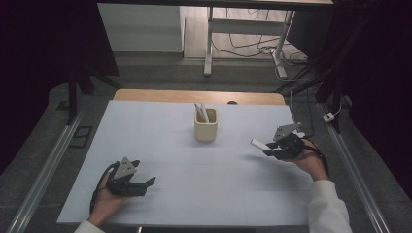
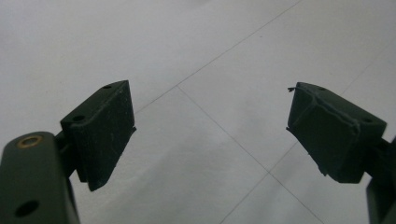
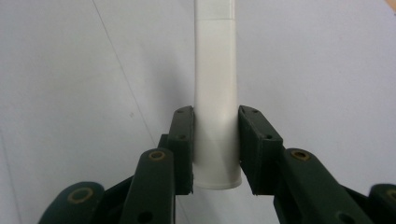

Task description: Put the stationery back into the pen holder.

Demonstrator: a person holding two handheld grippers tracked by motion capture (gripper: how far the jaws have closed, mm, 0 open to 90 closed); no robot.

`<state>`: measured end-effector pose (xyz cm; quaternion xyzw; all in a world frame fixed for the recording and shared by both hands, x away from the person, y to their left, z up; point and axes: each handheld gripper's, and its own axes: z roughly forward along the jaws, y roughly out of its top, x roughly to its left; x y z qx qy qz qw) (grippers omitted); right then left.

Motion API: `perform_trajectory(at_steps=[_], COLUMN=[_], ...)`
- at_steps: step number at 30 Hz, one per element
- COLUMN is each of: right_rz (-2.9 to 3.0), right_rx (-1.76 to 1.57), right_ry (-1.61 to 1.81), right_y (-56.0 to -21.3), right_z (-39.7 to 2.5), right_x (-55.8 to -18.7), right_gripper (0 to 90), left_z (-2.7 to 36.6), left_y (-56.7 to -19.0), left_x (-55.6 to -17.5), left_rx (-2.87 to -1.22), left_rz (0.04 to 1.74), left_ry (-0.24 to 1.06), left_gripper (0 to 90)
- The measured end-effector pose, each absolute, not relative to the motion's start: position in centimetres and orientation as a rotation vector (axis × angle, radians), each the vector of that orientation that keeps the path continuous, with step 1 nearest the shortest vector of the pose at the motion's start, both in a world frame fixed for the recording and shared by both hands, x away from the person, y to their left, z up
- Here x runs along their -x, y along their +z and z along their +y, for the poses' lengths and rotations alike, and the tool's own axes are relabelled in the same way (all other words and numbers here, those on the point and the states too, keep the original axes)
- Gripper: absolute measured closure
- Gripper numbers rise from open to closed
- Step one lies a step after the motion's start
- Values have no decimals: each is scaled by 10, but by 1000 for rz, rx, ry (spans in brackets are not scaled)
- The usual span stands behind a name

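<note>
left gripper (image 2: 211,130) | jaws wide apart, nothing between | over white table (image 2: 187,46)

A white sheet (image 1: 160,145) covered the tabletop, its faint creases crossing in a grid. Beyond the far edge stood a white desk frame (image 1: 210,43) on the floor (loose cables (image 1: 252,48) trailing beneath it).

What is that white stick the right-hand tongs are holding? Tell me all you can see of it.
The white stick is a smooth, plain tube, plastic by the look, with a faint seam near its far end. The right tongs clamp it near its flat near end, a pad on each side. It juts out ahead of them, held above the white table, right of the cup.
</note>
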<state>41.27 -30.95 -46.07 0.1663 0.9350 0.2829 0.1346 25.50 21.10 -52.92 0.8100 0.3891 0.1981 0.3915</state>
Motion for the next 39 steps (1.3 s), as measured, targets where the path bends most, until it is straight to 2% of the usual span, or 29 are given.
perform_trajectory(at_steps=[17,39], right_rz=[2613,2651], right_rx=[-638,-571], right_ry=[991,1041], right_y=[-450,-459], right_z=[-285,-239], right_x=[-386,-368], right_gripper=[671,671], left_z=[211,209], left_y=[-528,-524], left_x=[-255,-256], left_rx=[-2054,-2056], left_rz=[991,973], left_ry=[511,518], left_gripper=[151,152])
